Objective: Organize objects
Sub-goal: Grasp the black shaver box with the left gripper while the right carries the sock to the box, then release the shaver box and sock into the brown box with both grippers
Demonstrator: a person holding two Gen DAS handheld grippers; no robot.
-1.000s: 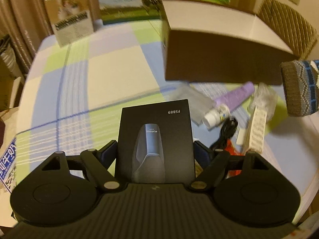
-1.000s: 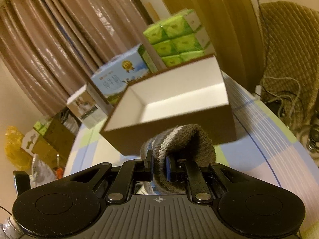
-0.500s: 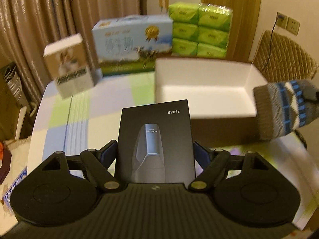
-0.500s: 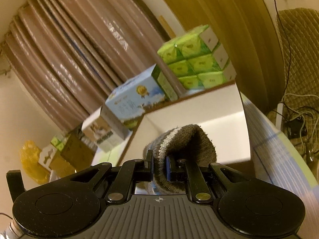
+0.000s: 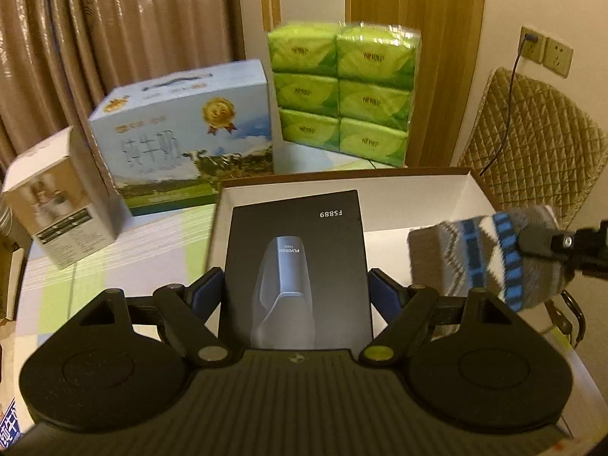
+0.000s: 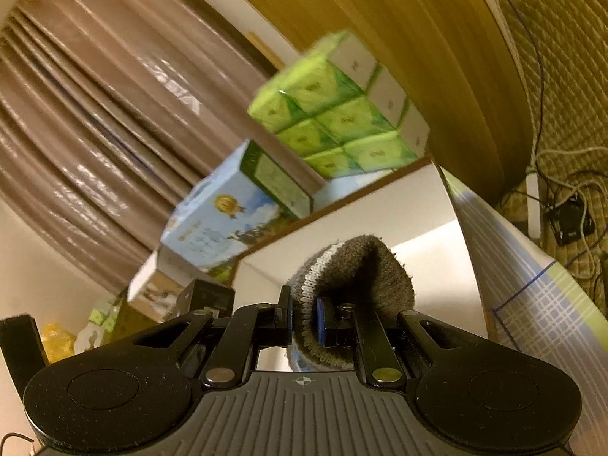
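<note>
The black box (image 5: 298, 266) is showing "FS889" in white near its far edge, printed upside down to the left wrist view, and "FLYCO" in small letters above the pictured shaver. Characters on the blue milk carton (image 5: 190, 140) and the green tissue packs (image 5: 342, 91) are staying too blurred to read.

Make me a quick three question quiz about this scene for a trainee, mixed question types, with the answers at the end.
1. True or false: the left gripper holds the black box marked FS889.
2. What does the right gripper hold? A) a bottle B) a knitted sock C) a cable
3. Fill in: both items hang over the open ____ box with the white inside.

Key: 1 true; 2 B; 3 cardboard.
</note>
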